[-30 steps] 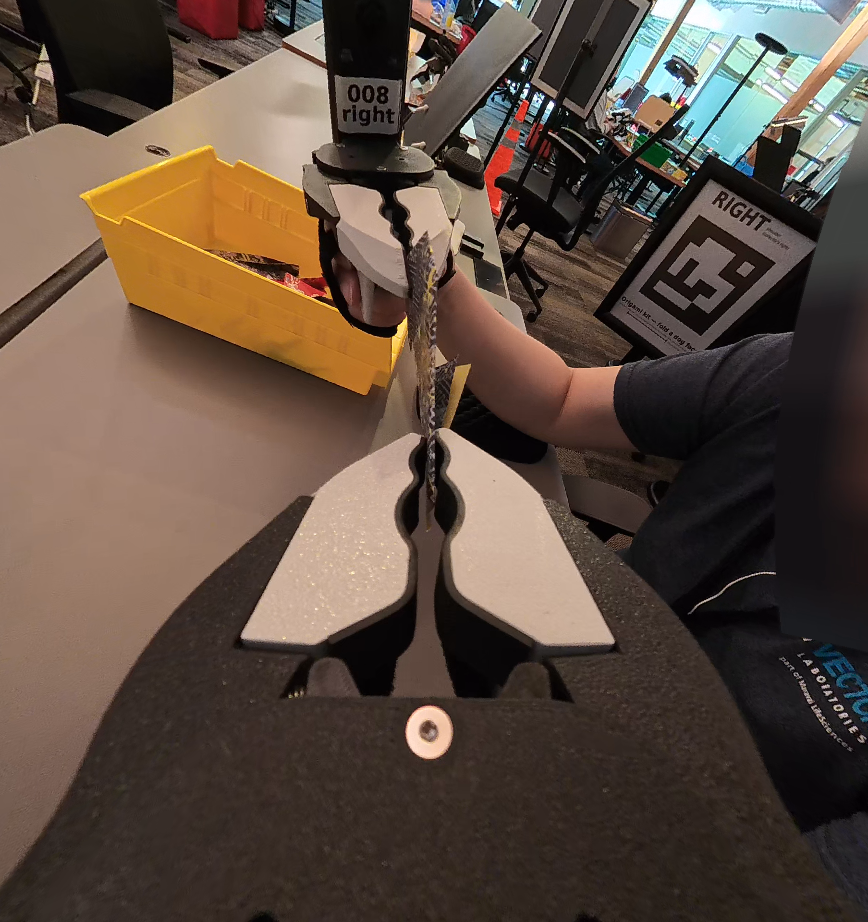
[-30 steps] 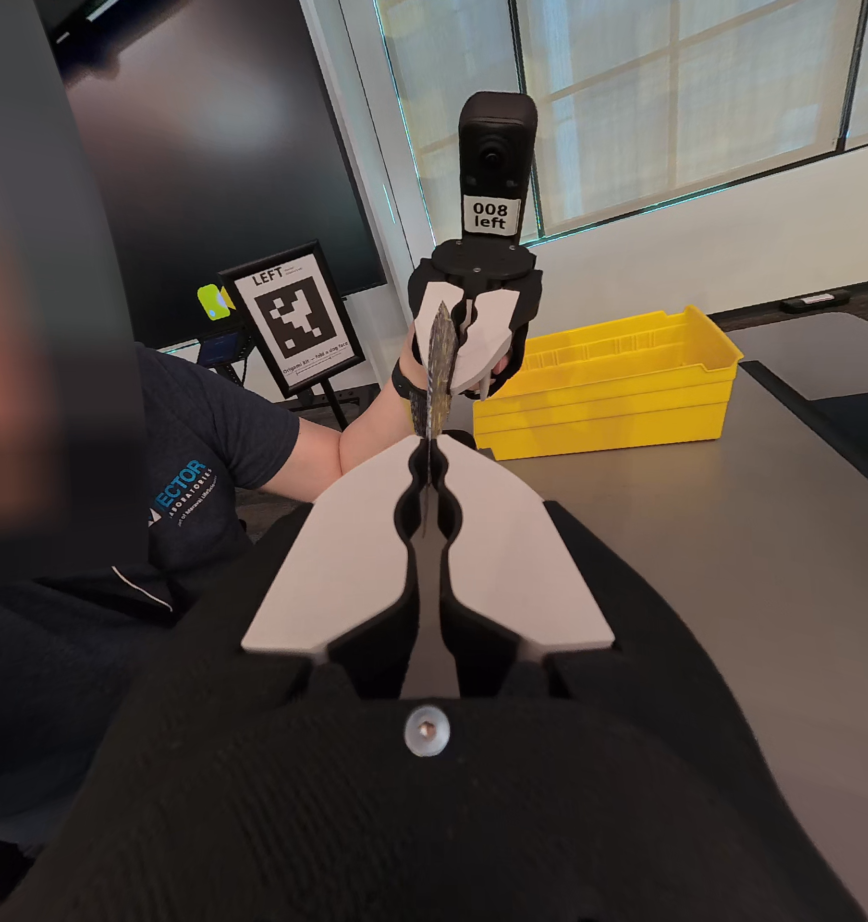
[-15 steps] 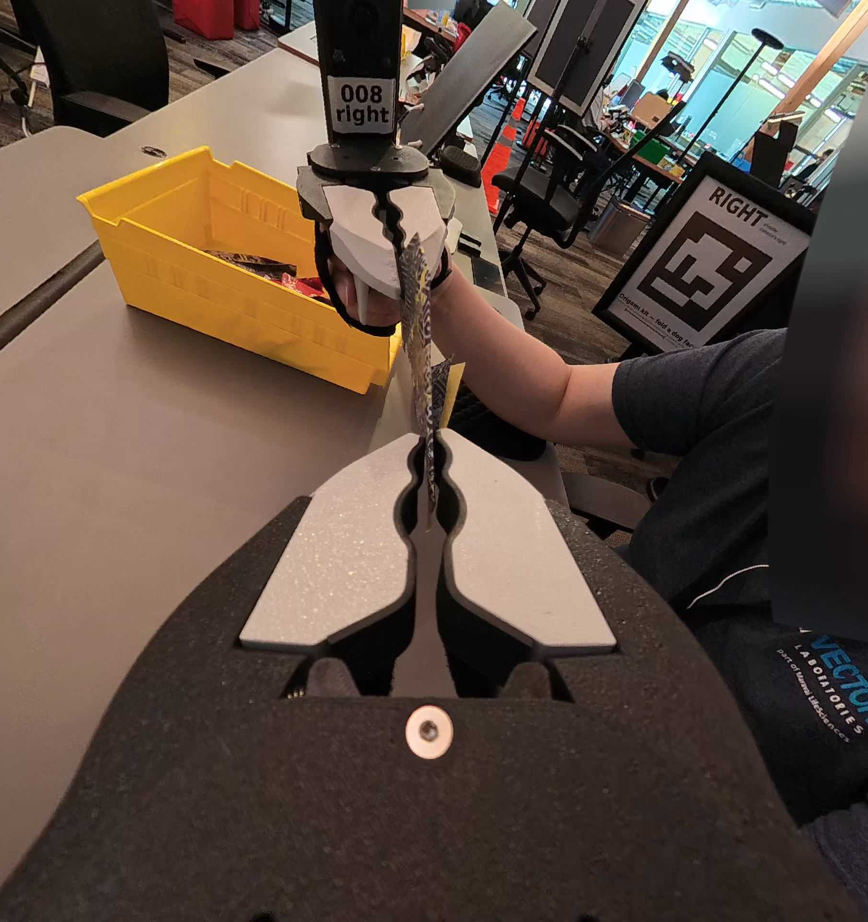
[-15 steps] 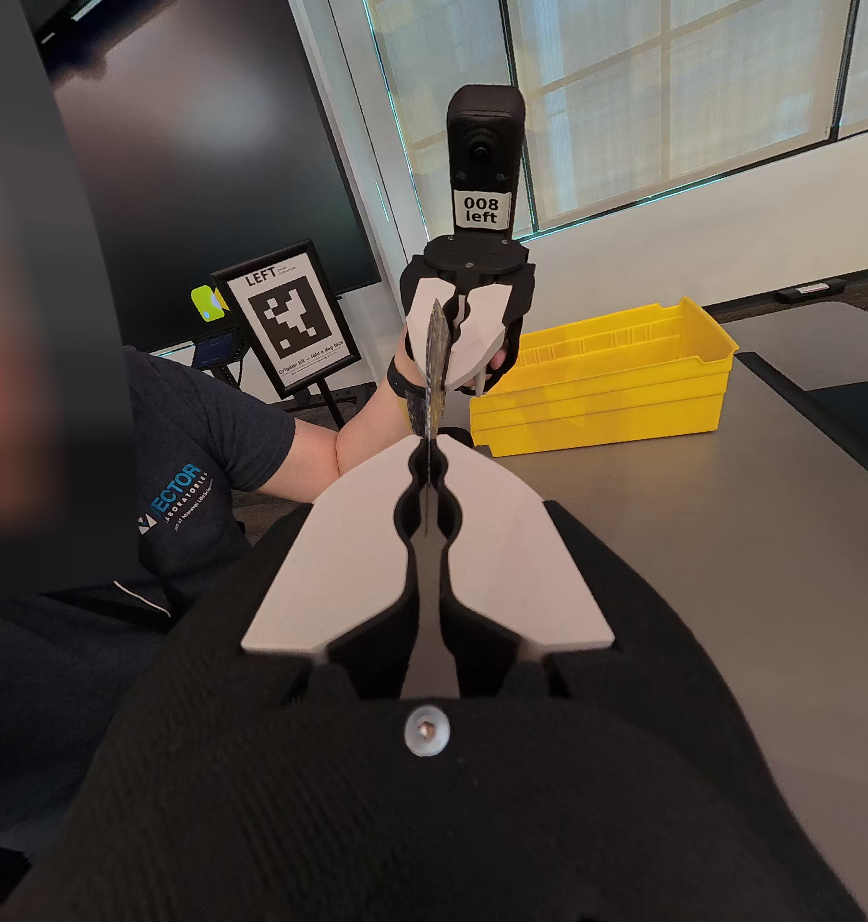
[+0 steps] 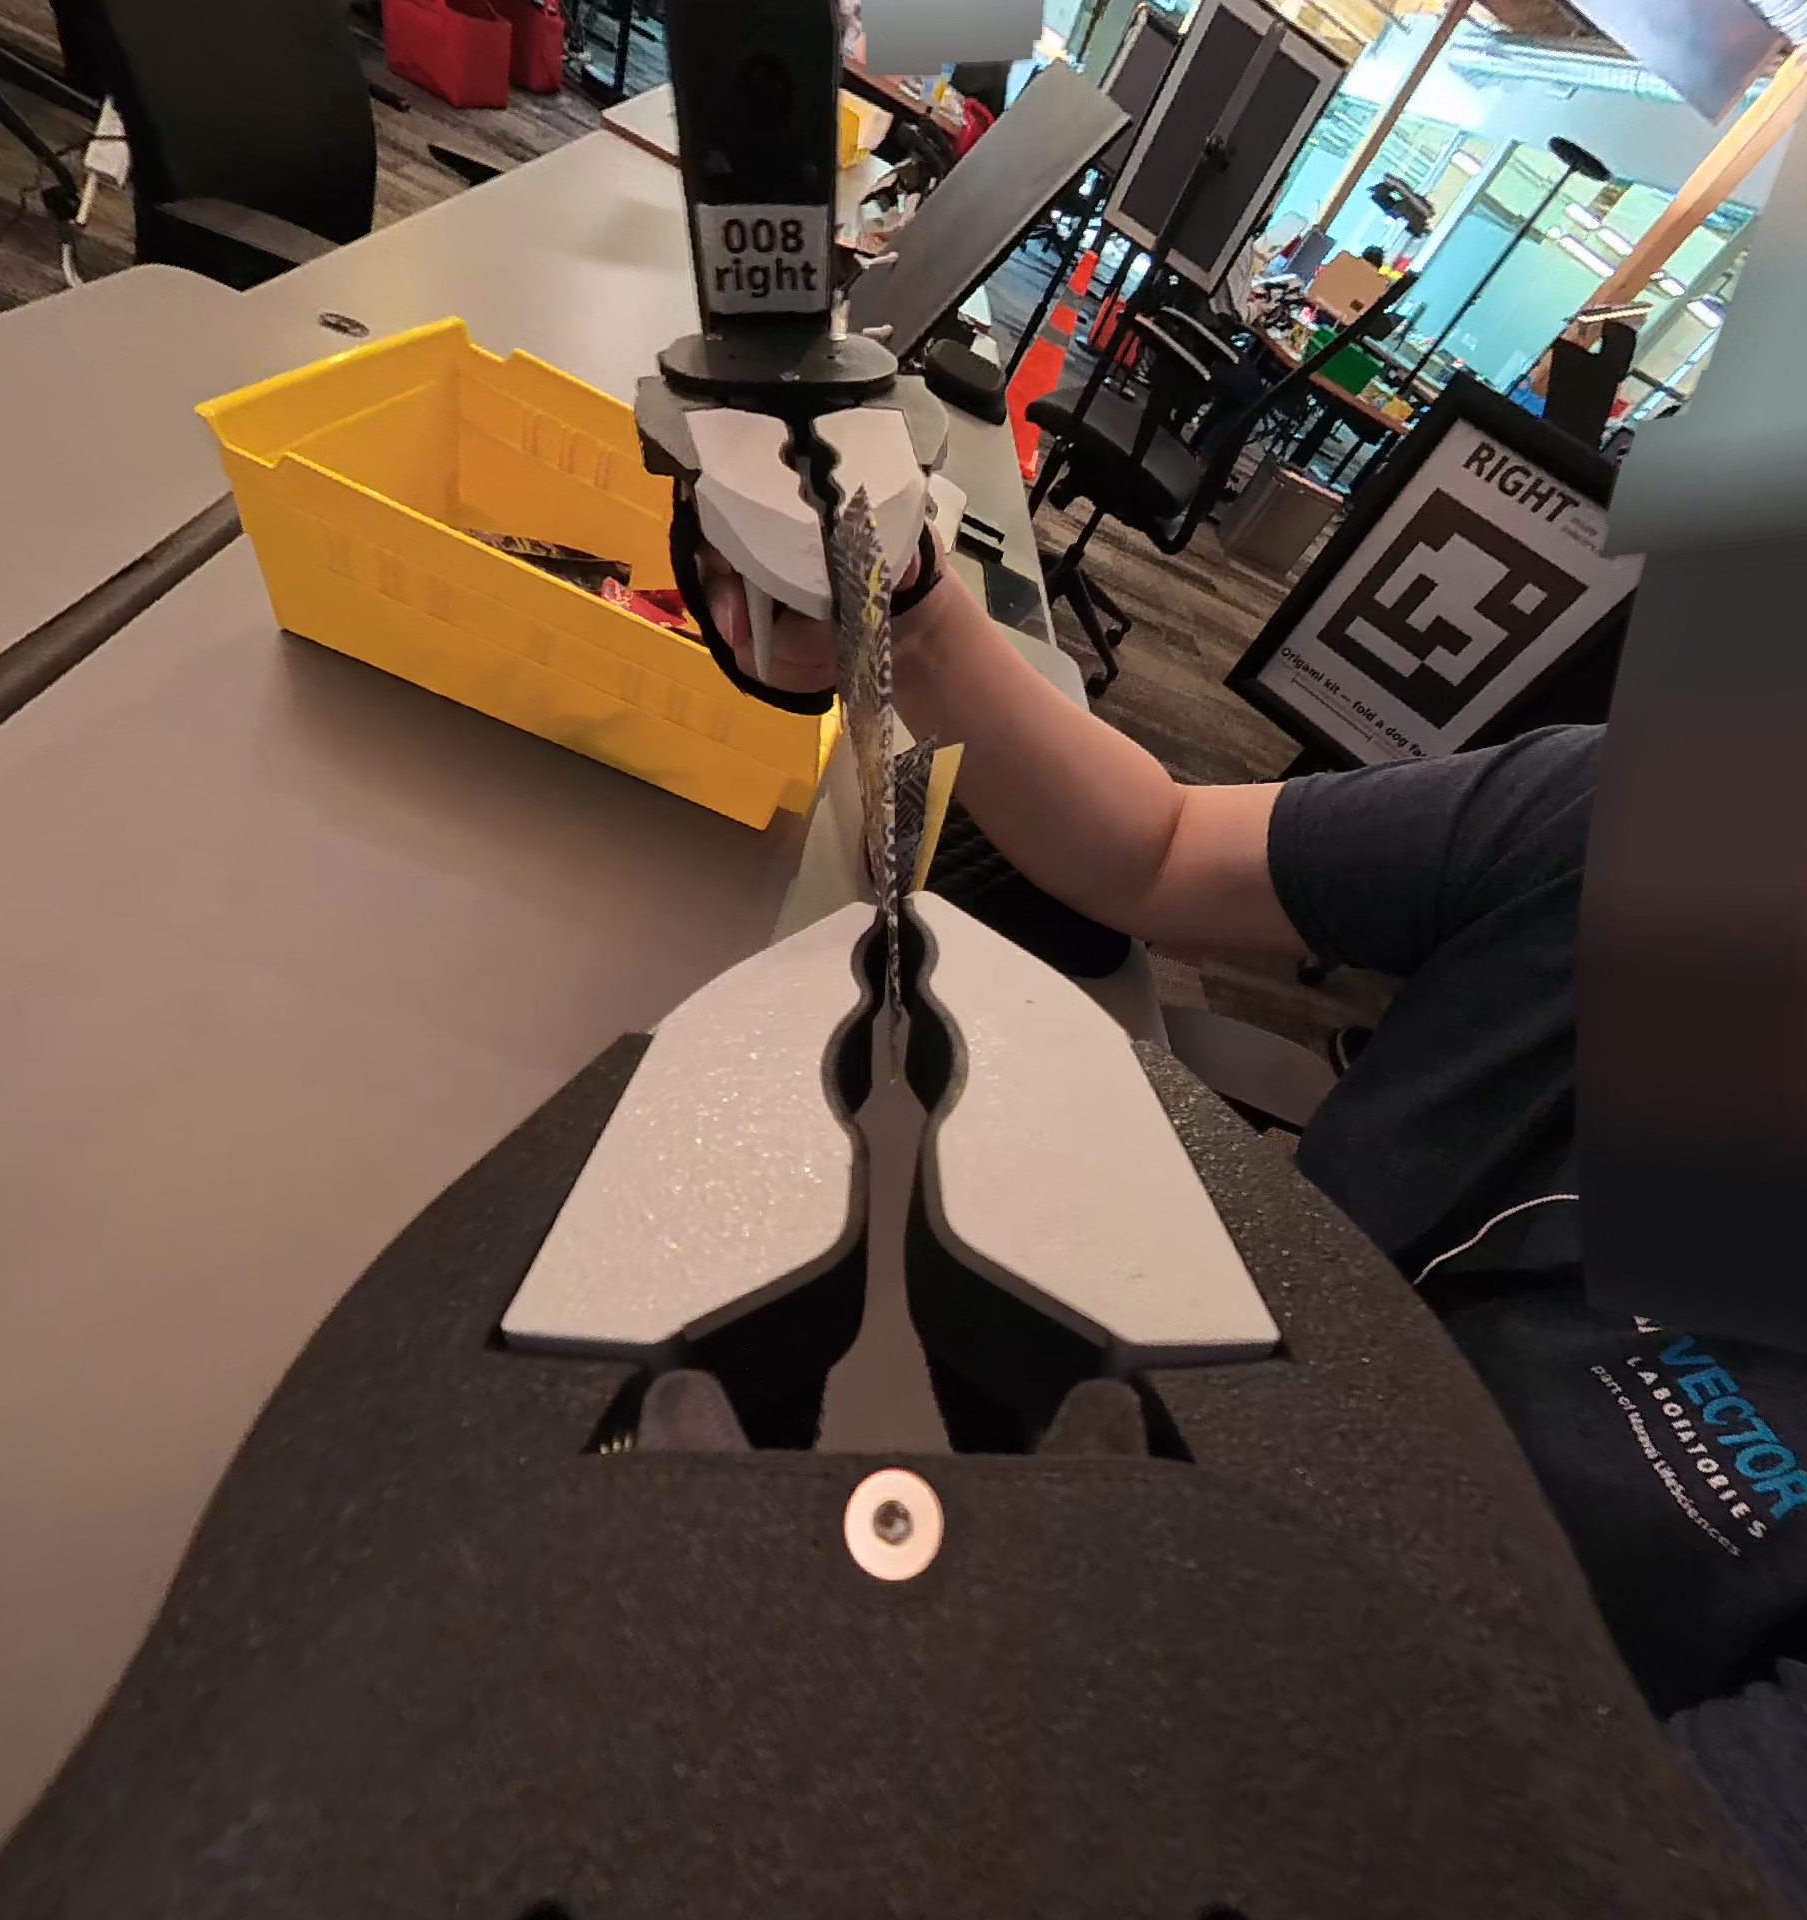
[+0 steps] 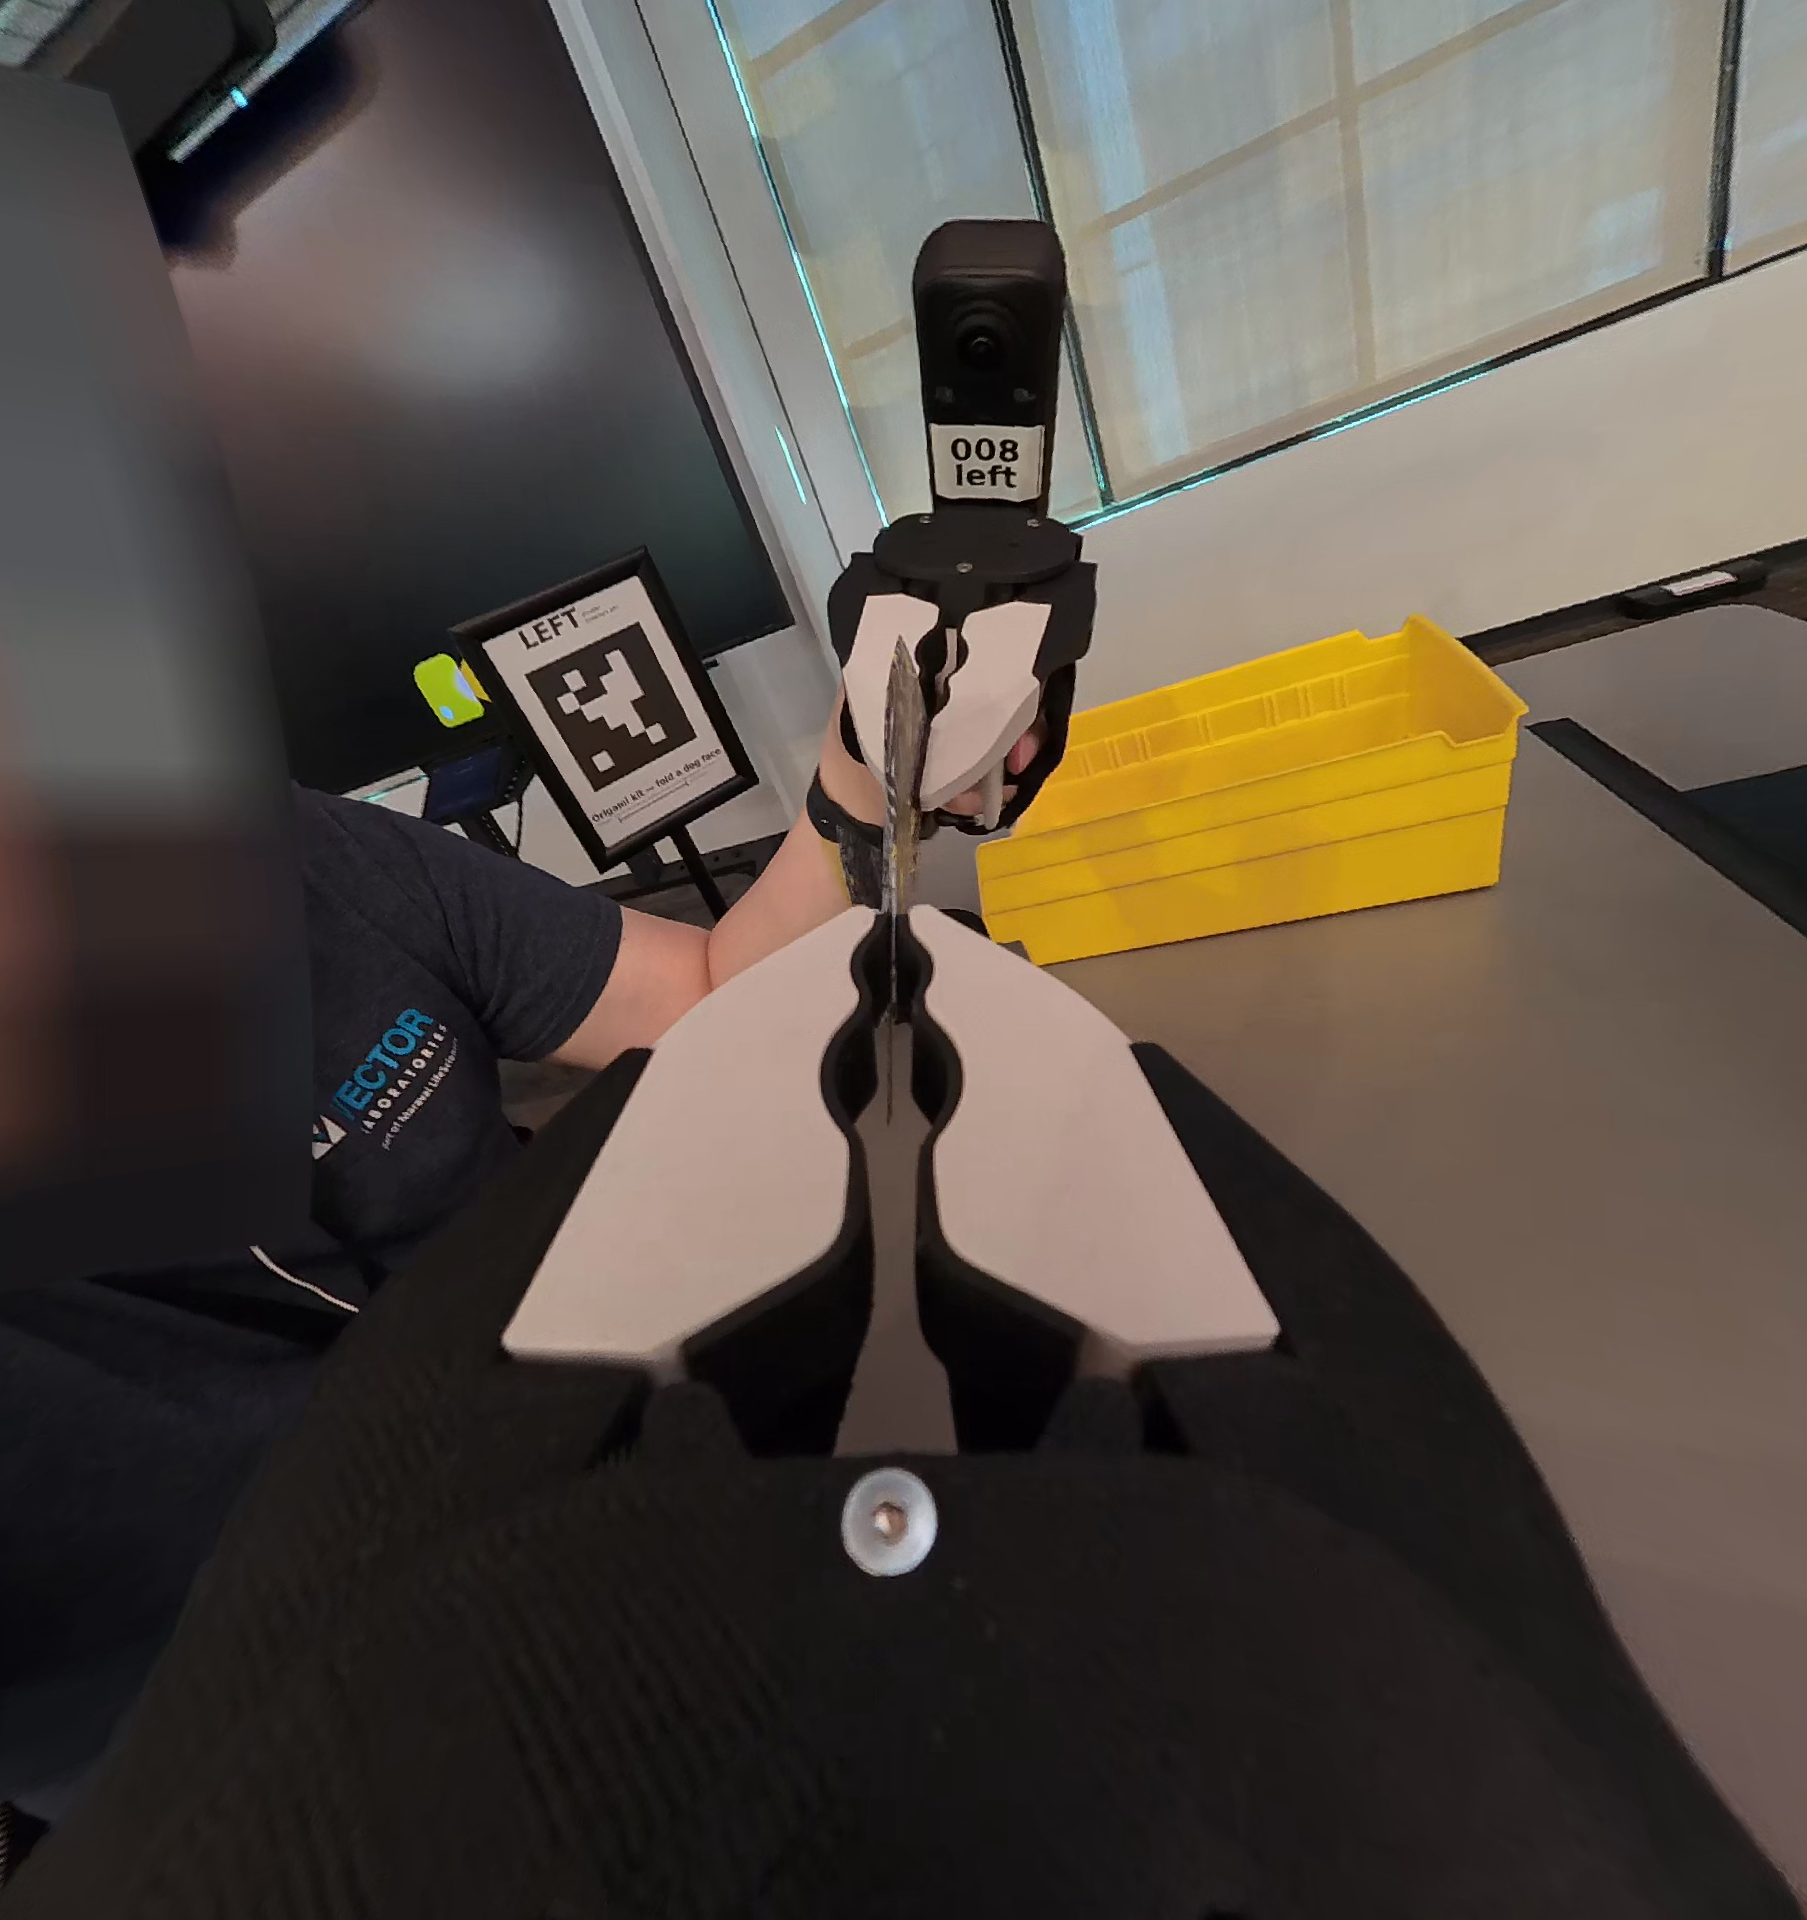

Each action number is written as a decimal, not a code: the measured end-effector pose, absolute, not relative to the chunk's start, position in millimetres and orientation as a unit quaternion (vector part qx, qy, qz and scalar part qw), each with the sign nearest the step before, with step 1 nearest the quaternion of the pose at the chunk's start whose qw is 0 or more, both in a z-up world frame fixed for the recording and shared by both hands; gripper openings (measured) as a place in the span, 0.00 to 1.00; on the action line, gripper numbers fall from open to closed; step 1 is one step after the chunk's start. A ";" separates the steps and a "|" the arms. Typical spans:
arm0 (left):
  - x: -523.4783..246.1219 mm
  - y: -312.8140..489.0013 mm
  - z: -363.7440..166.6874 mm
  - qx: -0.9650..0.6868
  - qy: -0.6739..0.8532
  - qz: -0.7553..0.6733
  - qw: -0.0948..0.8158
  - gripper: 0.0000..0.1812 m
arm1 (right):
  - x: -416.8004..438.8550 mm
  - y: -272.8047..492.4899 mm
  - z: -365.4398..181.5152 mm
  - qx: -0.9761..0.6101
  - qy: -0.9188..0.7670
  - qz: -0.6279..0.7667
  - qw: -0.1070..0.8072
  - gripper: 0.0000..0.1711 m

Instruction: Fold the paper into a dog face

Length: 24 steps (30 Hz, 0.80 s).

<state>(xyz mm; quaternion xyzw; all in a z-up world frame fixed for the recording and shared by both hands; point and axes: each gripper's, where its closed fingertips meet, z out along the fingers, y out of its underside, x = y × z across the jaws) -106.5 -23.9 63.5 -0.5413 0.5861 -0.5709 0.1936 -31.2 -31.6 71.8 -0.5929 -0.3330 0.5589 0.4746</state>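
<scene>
A grey table (image 5: 255, 935) fills the left of the left wrist view, with office chairs (image 5: 1138, 468) and patterned carpet floor (image 5: 1169, 623) upper right. In the right wrist view, tall windows (image 6: 1294, 260) (bright daylight) span the top, a dark screen (image 6: 442, 364) upper left.

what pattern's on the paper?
The paper has a dark blue and white print with some yellow; the left wrist view shows it best.
</scene>
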 end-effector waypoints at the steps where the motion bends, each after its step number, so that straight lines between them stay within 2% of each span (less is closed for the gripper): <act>1: -106.4 -24.1 64.2 -0.541 0.586 -0.572 0.194 0.00 | -31.1 -32.2 72.3 -0.591 -0.333 0.562 0.474 0.01; 8: -108.7 -23.2 65.8 -0.542 0.588 -0.566 0.202 0.00 | -35.2 -37.5 71.2 -0.585 -0.349 0.564 0.467 0.01; 12: -109.3 -22.9 66.8 -0.542 0.585 -0.569 0.201 0.00 | -39.7 -38.6 68.6 -0.588 -0.358 0.557 0.464 0.06; 17: -108.7 -24.2 65.3 -0.543 0.586 -0.570 0.193 0.00 | -42.6 -39.7 67.1 -0.589 -0.368 0.549 0.465 0.01; 24: -108.5 -25.0 64.6 -0.543 0.587 -0.570 0.190 0.00 | -41.2 -36.9 66.0 -0.593 -0.363 0.546 0.468 0.01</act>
